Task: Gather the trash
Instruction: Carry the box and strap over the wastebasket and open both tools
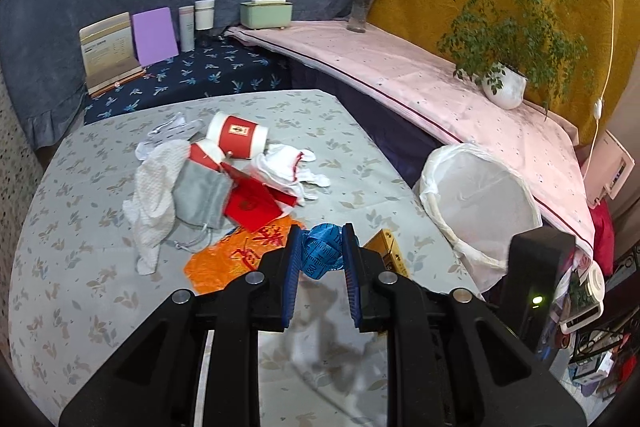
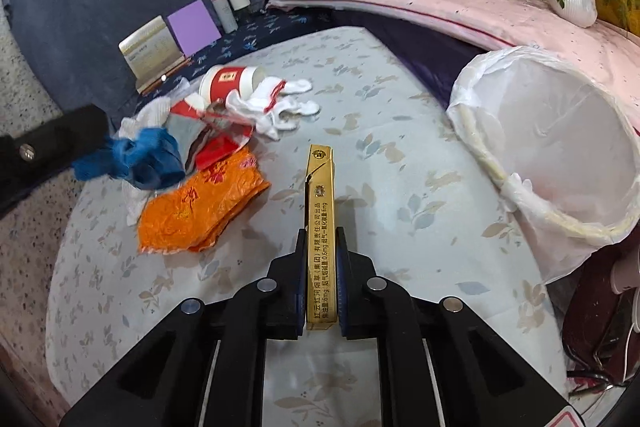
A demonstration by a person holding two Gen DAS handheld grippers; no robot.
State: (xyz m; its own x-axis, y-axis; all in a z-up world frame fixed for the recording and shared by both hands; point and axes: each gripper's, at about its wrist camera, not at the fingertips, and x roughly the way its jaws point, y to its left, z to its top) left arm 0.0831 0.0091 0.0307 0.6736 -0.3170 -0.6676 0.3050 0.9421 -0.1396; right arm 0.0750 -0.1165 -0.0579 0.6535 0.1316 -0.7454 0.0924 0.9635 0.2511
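Note:
My left gripper [image 1: 321,243] is shut on a crumpled blue measuring tape [image 1: 322,253], held above the table; the tape also shows in the right wrist view [image 2: 148,159]. My right gripper [image 2: 321,239] is shut on a long gold cigarette box [image 2: 320,219], also seen in the left wrist view [image 1: 390,251]. A white-lined trash bin [image 2: 560,147] stands at the table's right edge [image 1: 480,203]. The trash pile holds an orange plastic bag [image 2: 200,211], a red-and-white paper cup [image 1: 238,137], red packets [image 1: 250,205], white gloves [image 2: 276,107] and grey and white cloths [image 1: 160,195].
The table has a floral cloth [image 1: 100,307]. Behind it are a calendar stand [image 1: 108,51], a purple card [image 1: 154,35], white jars [image 1: 198,19], a green box [image 1: 266,13], a flower vase [image 1: 362,7] and a potted plant [image 1: 504,87] on a pink-covered ledge.

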